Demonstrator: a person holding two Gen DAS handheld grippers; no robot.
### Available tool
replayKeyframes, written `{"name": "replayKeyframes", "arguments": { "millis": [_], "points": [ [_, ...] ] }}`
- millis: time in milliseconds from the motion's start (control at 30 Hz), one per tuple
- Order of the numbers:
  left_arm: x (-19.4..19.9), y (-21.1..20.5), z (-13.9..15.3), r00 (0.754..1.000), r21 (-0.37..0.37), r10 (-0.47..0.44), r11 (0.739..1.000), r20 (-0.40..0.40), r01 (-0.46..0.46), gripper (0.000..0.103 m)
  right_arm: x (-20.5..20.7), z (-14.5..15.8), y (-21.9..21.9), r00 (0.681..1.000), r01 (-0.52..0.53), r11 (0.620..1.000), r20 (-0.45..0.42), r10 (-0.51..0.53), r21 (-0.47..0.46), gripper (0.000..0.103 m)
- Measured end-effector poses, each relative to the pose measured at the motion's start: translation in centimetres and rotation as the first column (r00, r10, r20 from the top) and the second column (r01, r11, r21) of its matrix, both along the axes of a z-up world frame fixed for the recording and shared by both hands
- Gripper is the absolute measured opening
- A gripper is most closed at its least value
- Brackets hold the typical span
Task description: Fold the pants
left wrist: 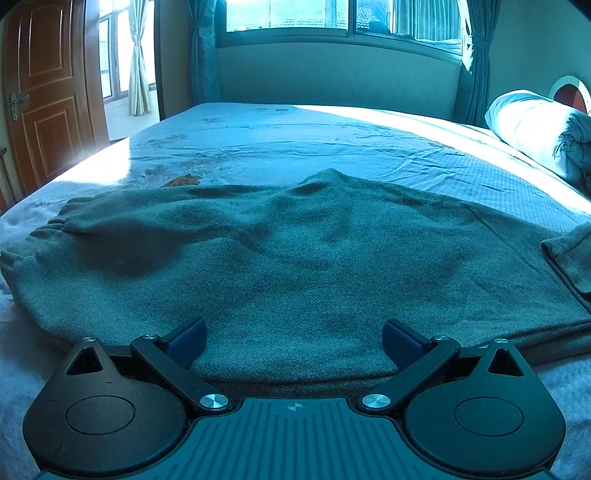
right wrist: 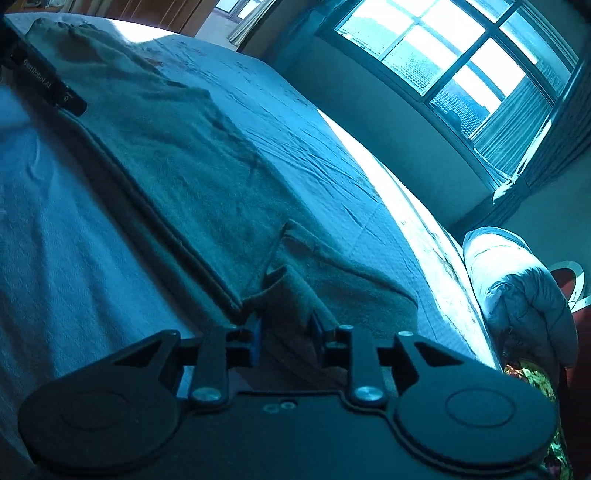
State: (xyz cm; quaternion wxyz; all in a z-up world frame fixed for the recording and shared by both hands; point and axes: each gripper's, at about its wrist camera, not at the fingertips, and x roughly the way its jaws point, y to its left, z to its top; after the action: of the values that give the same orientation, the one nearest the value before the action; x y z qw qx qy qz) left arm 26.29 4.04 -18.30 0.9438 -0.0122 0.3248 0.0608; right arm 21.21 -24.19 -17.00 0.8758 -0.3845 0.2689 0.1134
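Grey-green pants [left wrist: 295,240] lie spread flat across the bed, waistband to the left. My left gripper [left wrist: 294,341] is open wide, its blue pads [left wrist: 188,339] resting on the near edge of the fabric with nothing pinched. In the right wrist view the pants [right wrist: 166,147] run away to the upper left. My right gripper [right wrist: 286,338] is at the leg end, its jaws narrow, with a bunched fold of the cloth [right wrist: 291,288] filling the gap between the pads. A black part of the left gripper [right wrist: 48,85] shows at the top left.
The bed [left wrist: 332,133] has a light patterned sheet, sunlit along the far side. A rolled quilt or pillow [left wrist: 535,125] [right wrist: 517,295] lies at the right end. A wooden door [left wrist: 48,92] is at the left and a window [left wrist: 332,14] behind the bed.
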Motion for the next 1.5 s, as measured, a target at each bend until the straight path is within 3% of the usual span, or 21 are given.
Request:
{"name": "replayKeyframes", "arguments": {
  "millis": [100,167,267,333,467,533,633,767,867,933,1033,1100,1167,1200,1233,1267,1333,1400,1467,1500],
  "points": [
    [0.0,0.0,-0.1,1.0,0.002,0.001,1.0,0.0,-0.001,0.101,-0.1,-0.5,0.0,1.0,-0.019,1.0,0.01,0.019,-0.019,0.016],
    [0.0,0.0,0.0,1.0,0.004,0.001,1.0,0.001,-0.001,0.101,0.2,-0.3,0.0,1.0,0.0,1.0,-0.004,0.0,0.031,0.004],
    [0.1,0.0,-0.1,1.0,0.009,-0.006,1.0,-0.001,0.006,0.101,0.8,1.4,-0.7,0.997,0.069,0.982,0.027,-0.075,0.174,0.0],
    [0.2,0.0,-0.2,1.0,0.012,-0.008,1.0,-0.006,0.008,0.101,1.6,4.3,-2.5,0.986,0.131,0.931,0.052,-0.158,0.34,0.0],
    [0.4,0.0,-0.1,1.0,0.009,-0.011,1.0,-0.014,0.011,0.101,2.8,10.8,-9.4,0.931,0.231,0.717,0.064,-0.359,0.657,0.0],
    [0.5,0.2,0.0,1.0,0.001,-0.021,1.0,-0.017,0.021,0.102,3.1,13.1,-13.0,0.903,0.257,0.628,0.049,-0.427,0.734,0.0],
    [0.6,0.4,0.1,0.999,0.0,-0.042,0.999,-0.019,0.042,0.102,3.2,14.7,-18.1,0.841,0.332,0.532,0.011,-0.54,0.779,0.0],
    [1.0,0.9,0.2,0.998,0.019,-0.064,0.998,-0.02,0.065,0.102,2.3,10.9,-26.0,0.711,0.495,0.319,-0.165,-0.684,0.808,0.0],
    [1.7,1.6,0.2,0.994,0.021,-0.106,0.994,-0.041,0.107,0.103,2.0,4.4,-29.9,0.63,0.612,0.124,-0.388,-0.672,0.781,0.0],
    [2.2,1.9,0.2,0.987,0.021,-0.147,0.989,-0.064,0.148,0.103,1.7,0.8,-30.8,0.597,0.661,0.05,-0.485,-0.639,0.748,0.0],
    [2.8,2.6,0.4,0.979,-0.001,-0.183,0.983,-0.089,0.183,0.103,0.5,-1.3,-31.7,0.609,0.614,-0.057,-0.518,-0.601,0.787,0.0],
    [3.0,2.8,0.4,0.976,-0.01,-0.195,0.981,-0.097,0.195,0.103,0.2,-1.7,-31.9,0.613,0.598,-0.096,-0.531,-0.585,0.796,0.002],
    [3.0,2.9,0.4,0.974,-0.013,-0.202,0.979,-0.097,0.202,0.103,-0.6,-1.4,-31.9,0.641,0.555,-0.176,-0.552,-0.534,0.813,0.021],
    [2.9,2.9,0.4,0.975,-0.013,-0.203,0.979,-0.095,0.202,0.103,-1.1,-1.2,-31.5,0.662,0.538,-0.196,-0.554,-0.505,0.82,0.027],
    [2.8,2.8,0.4,0.976,-0.013,-0.197,0.98,-0.089,0.197,0.103,-1.4,-1.1,-30.7,0.679,0.537,-0.2,-0.561,-0.473,0.819,0.041],
    [2.6,2.8,0.4,0.979,-0.014,-0.189,0.982,-0.082,0.188,0.103,-1.8,-1.1,-29.8,0.691,0.538,-0.2,-0.564,-0.452,0.819,0.045],
    [2.0,2.4,0.5,0.987,-0.002,-0.149,0.989,-0.061,0.149,0.103,-2.2,-1.2,-27.5,0.726,0.544,-0.179,-0.567,-0.389,0.82,0.044],
    [1.0,1.9,0.6,0.994,-0.008,-0.101,0.995,-0.043,0.101,0.103,-1.9,-1.4,-25.4,0.734,0.558,-0.154,-0.572,-0.366,0.815,0.042],
    [-0.3,1.0,0.8,0.997,-0.022,-0.078,0.997,-0.011,0.077,0.103,-1.6,-1.7,-24.0,0.746,0.552,-0.159,-0.57,-0.346,0.819,0.042],
    [-0.8,0.4,0.9,0.997,-0.015,-0.081,0.997,0.006,0.081,0.103,-1.3,-1.8,-23.4,0.742,0.554,-0.182,-0.581,-0.334,0.812,0.042]
  ]
}}
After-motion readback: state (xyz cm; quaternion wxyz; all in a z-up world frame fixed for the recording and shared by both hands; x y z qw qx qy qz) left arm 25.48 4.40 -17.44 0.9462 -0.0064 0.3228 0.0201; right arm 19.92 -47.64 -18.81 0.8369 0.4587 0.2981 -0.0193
